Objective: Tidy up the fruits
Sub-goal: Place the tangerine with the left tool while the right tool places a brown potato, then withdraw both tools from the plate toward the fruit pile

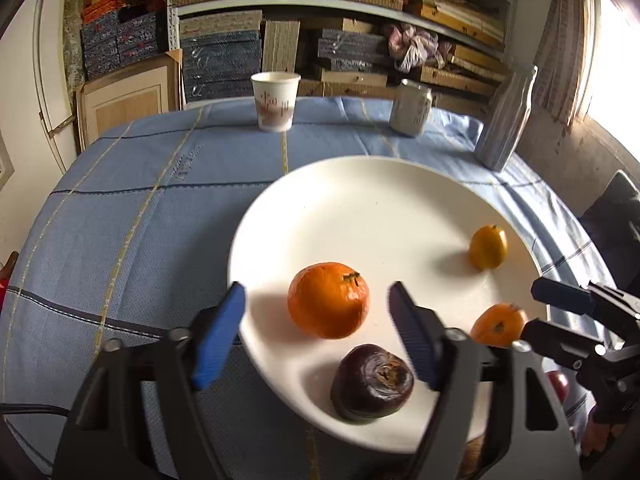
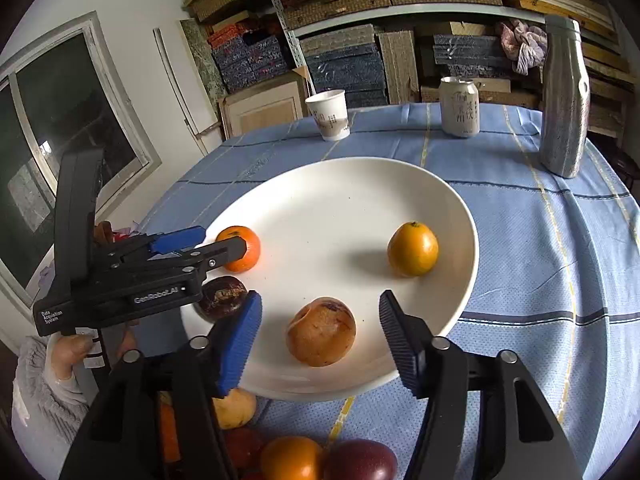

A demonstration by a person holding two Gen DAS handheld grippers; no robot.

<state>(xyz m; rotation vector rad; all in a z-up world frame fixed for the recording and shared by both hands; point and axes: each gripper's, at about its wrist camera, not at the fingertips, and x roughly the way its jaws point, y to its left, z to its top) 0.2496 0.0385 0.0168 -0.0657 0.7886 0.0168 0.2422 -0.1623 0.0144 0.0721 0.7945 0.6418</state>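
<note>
The tabletop (image 2: 560,248) is round and covered with a blue checked cloth. Near its middle sits a wide white plate (image 2: 340,208), and well behind the plate, along the far edge, stand a tall grey bottle (image 2: 564,104), a pale drink can (image 2: 460,108) and a paper cup (image 2: 330,114), all upright and apart from one another.

The left gripper (image 1: 316,332) hovers over the near-left rim of the plate; its jaws are spread and grip nothing, with a mandarin (image 1: 328,300) lying free on the plate in the gap between them. The right gripper (image 2: 320,344) stands at the near-right rim, its jaws likewise spread, and a tan, blotched fruit (image 2: 321,332) rests on the plate between them without contact from either pad.

Fruits on the plate: the mandarin towards the left, a dark purple wrinkled fruit (image 1: 372,382) nearest the left gripper, the tan fruit, and a small yellow-orange fruit (image 2: 413,249) further back on the right side, set apart from the rest.

Off the plate, at the near edge of the tabletop, lie more fruits (image 2: 320,456) in orange, yellow and dark purple, partly hidden behind the right gripper's frame.

A hand (image 2: 76,350) in a grey knitted sleeve holds the left gripper's handle.
</note>
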